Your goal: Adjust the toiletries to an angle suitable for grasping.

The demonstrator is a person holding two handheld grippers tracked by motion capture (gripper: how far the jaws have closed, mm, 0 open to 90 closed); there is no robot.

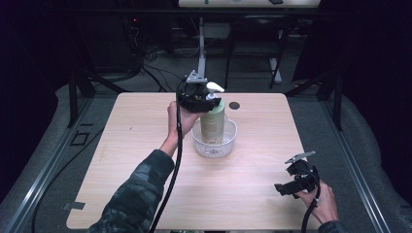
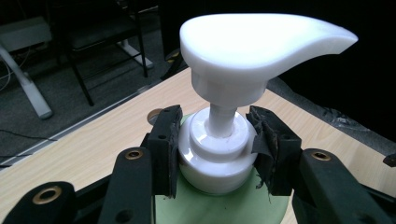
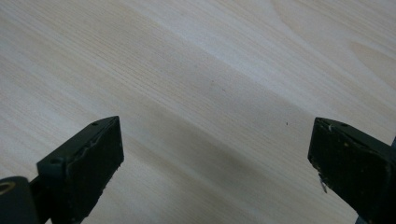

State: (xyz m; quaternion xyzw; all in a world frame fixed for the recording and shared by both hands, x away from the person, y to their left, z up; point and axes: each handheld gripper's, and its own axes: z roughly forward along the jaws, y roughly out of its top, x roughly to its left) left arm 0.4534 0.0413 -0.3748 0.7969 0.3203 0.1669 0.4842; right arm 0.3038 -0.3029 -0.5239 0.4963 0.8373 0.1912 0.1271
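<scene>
We find the left hand-held gripper (image 2: pixel 215 144) clamped on the pump bottle's (image 1: pixel 213 124) white collar (image 2: pixel 217 161), bottle upright in the clear basket (image 1: pixel 228 143); right hand-held gripper (image 1: pixel 281 189) apart over the bench (image 1: pixel 136 145)

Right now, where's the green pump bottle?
In the high view the green pump bottle stands upright inside the clear basket near the table's middle, with the left claw clamped on its white collar.

pump bottle (image 1: pixel 213 121) | pale green (white pump head) | upright | in basket (image 1: pixel 230 141)
</scene>
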